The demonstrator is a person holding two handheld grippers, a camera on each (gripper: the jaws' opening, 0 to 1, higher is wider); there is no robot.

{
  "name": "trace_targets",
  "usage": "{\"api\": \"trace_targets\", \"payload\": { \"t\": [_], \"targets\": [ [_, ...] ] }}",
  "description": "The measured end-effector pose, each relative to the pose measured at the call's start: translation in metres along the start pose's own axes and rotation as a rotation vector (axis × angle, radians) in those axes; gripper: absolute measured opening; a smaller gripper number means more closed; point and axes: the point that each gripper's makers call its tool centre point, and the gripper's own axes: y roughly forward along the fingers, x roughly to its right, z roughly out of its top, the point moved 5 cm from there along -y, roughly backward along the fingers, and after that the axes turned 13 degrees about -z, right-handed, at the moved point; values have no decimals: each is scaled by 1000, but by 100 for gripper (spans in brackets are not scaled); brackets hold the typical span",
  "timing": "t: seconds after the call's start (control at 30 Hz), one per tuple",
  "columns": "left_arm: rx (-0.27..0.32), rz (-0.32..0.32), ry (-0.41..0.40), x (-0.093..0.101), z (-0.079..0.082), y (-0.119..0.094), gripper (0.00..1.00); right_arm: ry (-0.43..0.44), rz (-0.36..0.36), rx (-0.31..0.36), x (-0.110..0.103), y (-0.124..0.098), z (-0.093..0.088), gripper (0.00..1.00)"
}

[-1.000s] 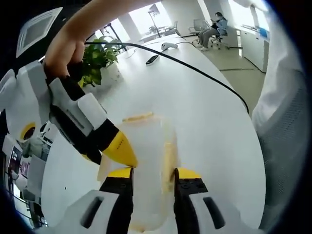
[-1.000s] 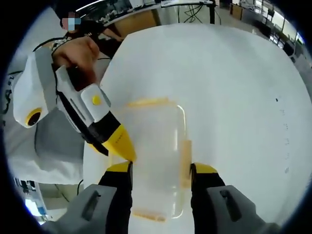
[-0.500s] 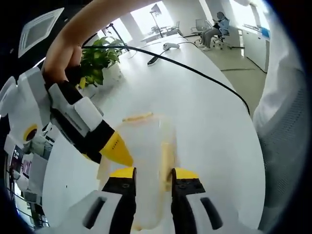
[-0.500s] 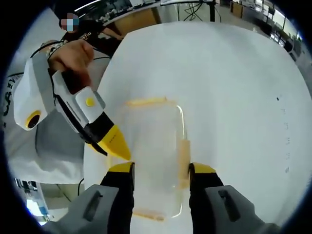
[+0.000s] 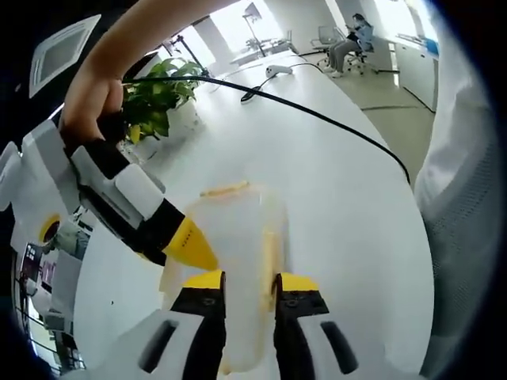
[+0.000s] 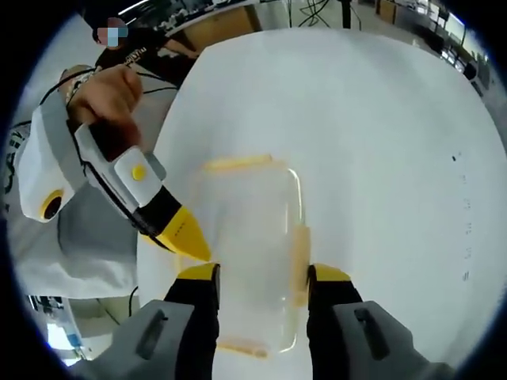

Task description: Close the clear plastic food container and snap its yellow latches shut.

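Note:
The clear plastic food container [image 6: 253,237] lies on the white table [image 6: 380,142], with yellow latches on its far end [image 6: 238,164], its right side [image 6: 299,257] and its near end [image 6: 238,347]. My right gripper [image 6: 263,273] stands open, its jaws straddling the container's width. My left gripper [image 6: 184,237], held by a hand, has its yellow tip on the container's left rim. In the left gripper view my left gripper [image 5: 249,279] has its jaws drawn close on the container [image 5: 238,229], a side latch [image 5: 270,253] between them. The right gripper [image 5: 190,245] touches the container's edge.
A potted plant [image 5: 158,95] stands at the table's far side, and a black cable [image 5: 317,111] runs across the tabletop. The person's white clothing [image 5: 467,206] borders the table on the right. A seated person [image 5: 348,39] is far off. The table's curved edge [image 6: 170,119] is near the left hand.
My left gripper's jaws have narrowed step by step over the container. The right gripper's jaws keep the same width. Both hands have shifted only slightly.

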Motion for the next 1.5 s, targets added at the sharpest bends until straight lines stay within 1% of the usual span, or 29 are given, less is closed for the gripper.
{"api": "trace_targets", "payload": {
  "t": [0.13,0.23,0.33,0.47,0.6,0.7,0.83,0.97,1.07,1.27,1.33,1.43,1.5],
  "targets": [
    [0,4,13,1,0,0,15,-10,21,5,1,1,-1,39],
    [-5,1,13,1,0,0,15,-30,38,-11,1,2,0,39],
    [-4,0,10,0,0,0,15,-47,36,-31,0,3,2,37],
    [-3,1,15,1,-1,0,15,-62,44,-36,1,2,1,36],
    [1,3,18,1,-1,0,15,-61,34,-48,-3,3,1,35],
    [-4,8,33,2,0,2,16,-59,25,-69,-3,3,2,35],
    [-9,7,38,2,1,3,16,-63,21,-76,-4,3,2,35],
    [-19,24,51,3,2,5,16,-58,12,-79,-5,2,2,35],
    [-29,25,54,1,3,6,17,-57,6,-85,-5,2,2,35],
    [-33,25,64,0,3,7,17,-51,0,-62,-3,1,1,34],
    [-40,23,78,0,3,7,17,-60,2,-63,-2,1,1,33],
    [-43,23,78,1,4,7,17,-74,1,-59,-2,1,2,33],
    [-43,23,73,0,3,6,18,-77,-16,-55,-2,-2,2,35]
  ]
}}
